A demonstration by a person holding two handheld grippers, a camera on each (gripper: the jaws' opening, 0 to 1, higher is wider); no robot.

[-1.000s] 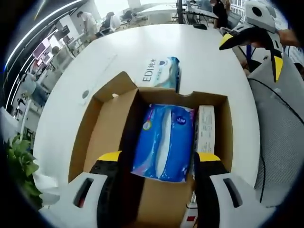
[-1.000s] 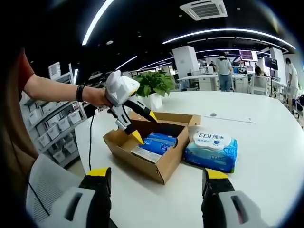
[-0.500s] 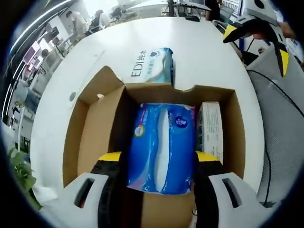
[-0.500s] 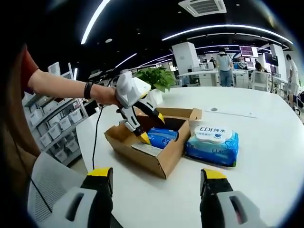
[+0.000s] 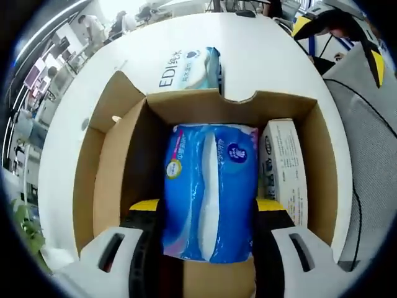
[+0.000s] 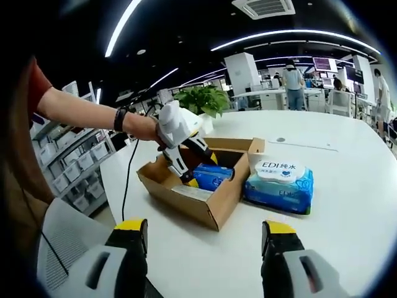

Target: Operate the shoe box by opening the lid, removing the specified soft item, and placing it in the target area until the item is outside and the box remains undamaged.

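Left tool is hanging open inside the lidless shoe box, jaws straddling the blue soft pack; right tool is idling open over the tabletop. Pack looks light, squashy and slick-filmed, so I'm favouring a mid-body pinch across its width. Its near end and underside are hidden by the jaws, and the white carton beside it is crowding the right jaw.

Open brown cardboard shoe box, lid flap back, blue soft pack flat inside beside a white carton.
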